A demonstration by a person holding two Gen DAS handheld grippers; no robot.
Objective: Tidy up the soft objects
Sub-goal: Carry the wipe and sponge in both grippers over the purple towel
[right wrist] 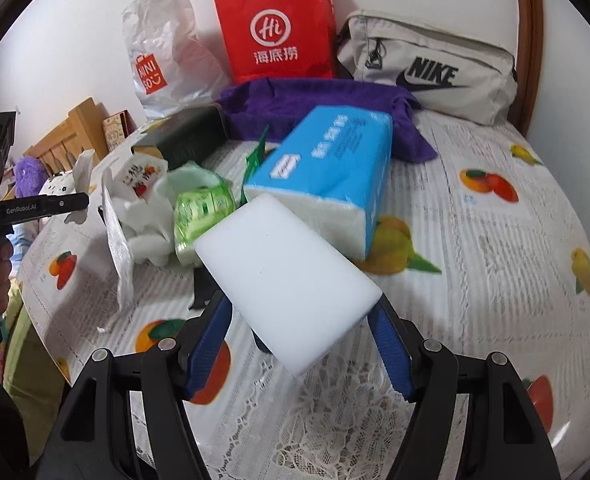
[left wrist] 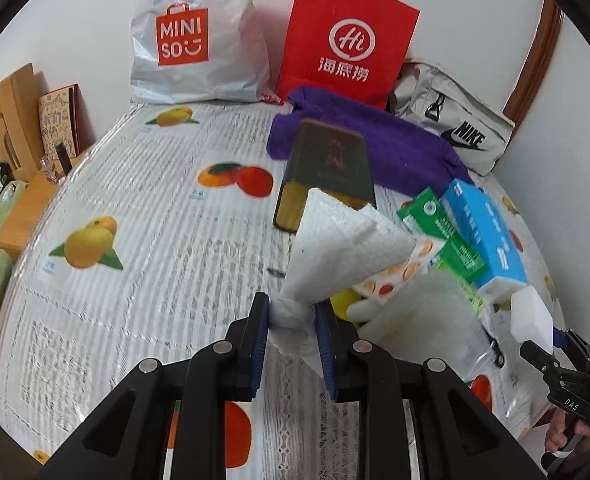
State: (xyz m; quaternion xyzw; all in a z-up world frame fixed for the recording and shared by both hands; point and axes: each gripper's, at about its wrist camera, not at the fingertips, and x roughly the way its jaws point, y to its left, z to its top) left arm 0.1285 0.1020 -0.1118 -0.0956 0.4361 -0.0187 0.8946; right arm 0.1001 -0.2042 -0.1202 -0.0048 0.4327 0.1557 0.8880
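My left gripper (left wrist: 293, 312) is shut on the pinched end of a white foam sheet (left wrist: 343, 248), which fans out above the table. My right gripper (right wrist: 301, 312) is shut on a white sponge block (right wrist: 287, 280), held tilted over the tablecloth; the same block (left wrist: 531, 316) shows at the right edge of the left wrist view. A blue tissue pack (right wrist: 327, 172) lies just behind the block. A purple towel (right wrist: 319, 104) lies crumpled at the back. A green wrapped pack (right wrist: 203, 208) and crumpled white tissue (right wrist: 143, 220) lie to the left.
A red paper bag (right wrist: 283, 28), a white plastic bag (right wrist: 163, 48) and a grey pouch (right wrist: 427, 68) stand against the wall. A dark box (left wrist: 327, 176) lies mid-table. Green cartons (left wrist: 443, 232) sit beside the blue pack. The fruit-print tablecloth (left wrist: 135, 208) covers the table.
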